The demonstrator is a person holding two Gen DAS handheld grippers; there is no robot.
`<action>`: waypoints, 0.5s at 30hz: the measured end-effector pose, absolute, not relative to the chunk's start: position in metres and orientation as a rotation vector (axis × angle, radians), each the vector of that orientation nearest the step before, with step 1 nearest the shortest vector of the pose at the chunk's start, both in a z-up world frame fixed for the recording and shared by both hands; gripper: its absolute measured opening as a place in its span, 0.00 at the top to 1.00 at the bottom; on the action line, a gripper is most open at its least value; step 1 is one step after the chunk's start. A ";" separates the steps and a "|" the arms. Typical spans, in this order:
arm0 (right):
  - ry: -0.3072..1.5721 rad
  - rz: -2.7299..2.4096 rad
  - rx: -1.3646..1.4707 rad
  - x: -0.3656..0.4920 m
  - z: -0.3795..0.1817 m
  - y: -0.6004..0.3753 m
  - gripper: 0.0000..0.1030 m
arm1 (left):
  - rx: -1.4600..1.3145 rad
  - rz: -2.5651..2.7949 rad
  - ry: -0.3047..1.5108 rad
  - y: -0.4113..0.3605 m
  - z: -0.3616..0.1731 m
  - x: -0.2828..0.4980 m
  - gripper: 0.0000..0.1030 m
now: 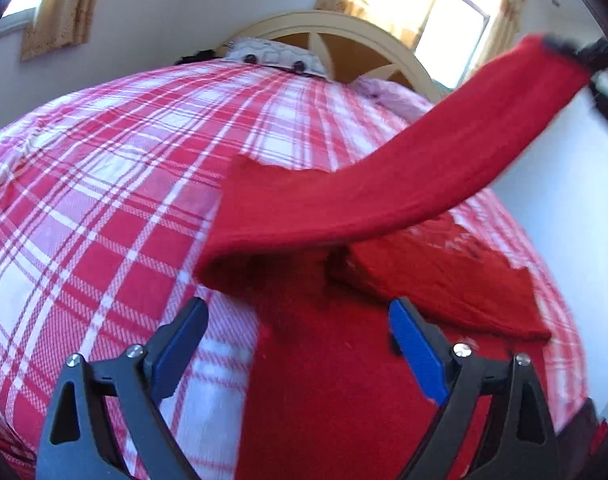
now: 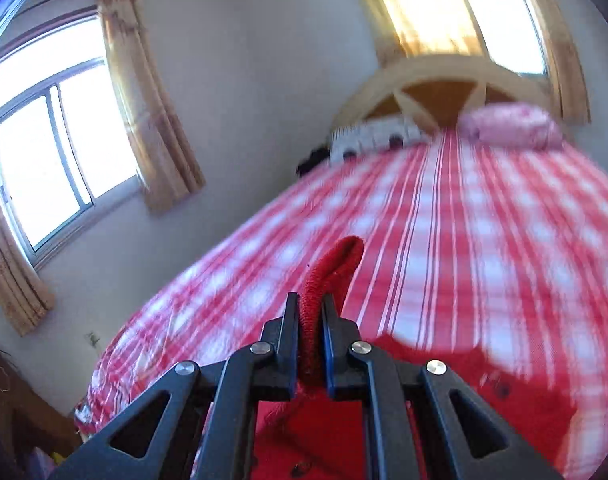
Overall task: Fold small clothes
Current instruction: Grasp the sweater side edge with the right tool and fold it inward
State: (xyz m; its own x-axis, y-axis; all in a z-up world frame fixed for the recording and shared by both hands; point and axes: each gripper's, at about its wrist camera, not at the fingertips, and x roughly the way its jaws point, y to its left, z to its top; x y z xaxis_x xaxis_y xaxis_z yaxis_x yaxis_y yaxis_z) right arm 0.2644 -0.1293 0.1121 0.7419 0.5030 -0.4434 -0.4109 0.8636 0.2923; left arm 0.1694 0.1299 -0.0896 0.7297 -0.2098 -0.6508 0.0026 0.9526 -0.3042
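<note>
Left wrist view: a red garment (image 1: 344,360) lies on the plaid bed (image 1: 104,200), one sleeve (image 1: 404,184) lifted and stretched up to the right gripper (image 1: 576,54) at the top right. It looks a soft, light knit that drapes and sags; the ribbed cuff seems the surest hold. The left gripper (image 1: 300,344) gapes wide above the cloth, holding nothing.

Right wrist view: the right gripper (image 2: 310,320) is clamped on the sleeve's cuff (image 2: 336,264), which pokes out beyond the fingertips, above the blurred bed.
</note>
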 end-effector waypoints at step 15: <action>0.573 0.349 0.343 0.246 0.059 -0.246 0.91 | -0.330 0.115 0.811 0.136 -0.100 0.193 0.08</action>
State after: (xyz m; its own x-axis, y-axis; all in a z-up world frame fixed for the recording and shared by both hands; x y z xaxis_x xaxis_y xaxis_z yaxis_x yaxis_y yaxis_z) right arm 0.2457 -0.2464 0.0588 0.7854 0.4103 -0.4636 -0.2227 0.8860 0.4068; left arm 0.1929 0.1361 -0.1002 0.6857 -0.0247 -0.7275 -0.2262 0.9427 -0.2452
